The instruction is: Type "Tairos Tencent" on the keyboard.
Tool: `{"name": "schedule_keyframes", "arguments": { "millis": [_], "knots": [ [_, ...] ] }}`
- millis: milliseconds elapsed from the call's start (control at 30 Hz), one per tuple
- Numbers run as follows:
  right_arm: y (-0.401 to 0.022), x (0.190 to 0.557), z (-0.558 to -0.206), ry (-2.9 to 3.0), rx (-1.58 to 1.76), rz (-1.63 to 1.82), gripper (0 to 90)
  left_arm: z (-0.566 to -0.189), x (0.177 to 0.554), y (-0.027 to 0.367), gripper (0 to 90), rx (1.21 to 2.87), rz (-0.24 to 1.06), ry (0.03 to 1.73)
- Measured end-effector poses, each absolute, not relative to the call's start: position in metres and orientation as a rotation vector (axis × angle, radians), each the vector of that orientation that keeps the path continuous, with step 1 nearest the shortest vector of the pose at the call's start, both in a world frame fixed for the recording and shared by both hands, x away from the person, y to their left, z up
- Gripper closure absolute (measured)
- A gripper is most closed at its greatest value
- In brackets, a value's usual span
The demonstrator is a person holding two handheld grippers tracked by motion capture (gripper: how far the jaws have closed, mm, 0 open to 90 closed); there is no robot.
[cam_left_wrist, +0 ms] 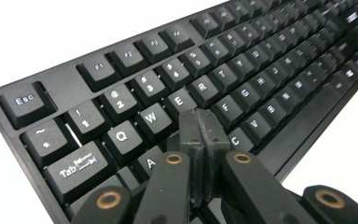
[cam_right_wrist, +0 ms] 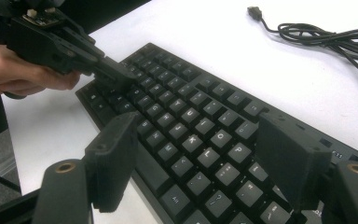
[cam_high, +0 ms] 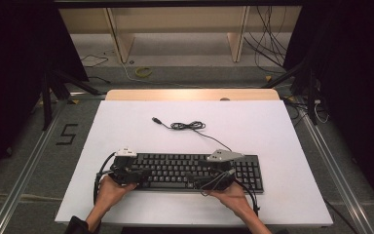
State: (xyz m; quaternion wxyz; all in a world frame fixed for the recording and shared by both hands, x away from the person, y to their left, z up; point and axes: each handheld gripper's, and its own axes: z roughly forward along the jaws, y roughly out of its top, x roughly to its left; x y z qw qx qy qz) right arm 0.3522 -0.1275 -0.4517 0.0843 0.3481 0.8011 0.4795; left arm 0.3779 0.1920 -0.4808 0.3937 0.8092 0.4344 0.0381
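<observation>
A black keyboard [cam_high: 180, 165] lies across the front of the white table [cam_high: 253, 126]. Its cable [cam_high: 189, 126] is coiled behind it and ends in a loose USB plug [cam_high: 156, 119]. My left gripper [cam_high: 143, 173] is over the keyboard's left end. In the left gripper view it [cam_left_wrist: 199, 123] is shut with nothing between the pads, its tip just above the keys near S and D on the keyboard [cam_left_wrist: 261, 79]. My right gripper [cam_high: 194, 177] is over the middle of the keyboard. In the right gripper view its jaws [cam_right_wrist: 200, 158] stand wide open above the K and L keys of the keyboard [cam_right_wrist: 191, 116].
The left gripper [cam_right_wrist: 114, 74] and the hand holding it show at the upper left of the right gripper view, with the cable [cam_right_wrist: 326, 35] at the upper right. A wooden shelf unit [cam_high: 180, 29] stands beyond the table. Dark stands flank the table.
</observation>
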Motion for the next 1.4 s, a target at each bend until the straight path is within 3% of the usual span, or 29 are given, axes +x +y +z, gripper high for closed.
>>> {"name": "schedule_keyframes", "arguments": {
  "millis": [367, 533, 933, 1133, 1400],
  "knots": [
    [-0.126, 0.352, -0.451, 2.393, 1.030, 1.432, 30.7, -0.480, 0.377, 0.190, 89.0, 2.038, 0.109, 1.123],
    [-0.126, 0.352, -0.452, 2.396, 1.031, 1.431, 30.6, -0.476, 0.375, 0.192, 83.2, 2.017, 0.117, 1.107],
    [-0.126, 0.352, -0.452, 2.400, 1.035, 1.430, 30.7, -0.471, 0.370, 0.190, 49.2, 1.954, 0.077, 1.078],
    [-0.125, 0.352, -0.452, 2.406, 1.033, 1.432, 31.3, -0.466, 0.366, 0.192, 38.9, 1.900, 0.070, 1.062],
    [-0.120, 0.352, -0.452, 2.435, 1.024, 1.439, 34.5, -0.464, 0.364, 0.197, 32.6, 1.863, 0.072, 1.075]
  ]
}}
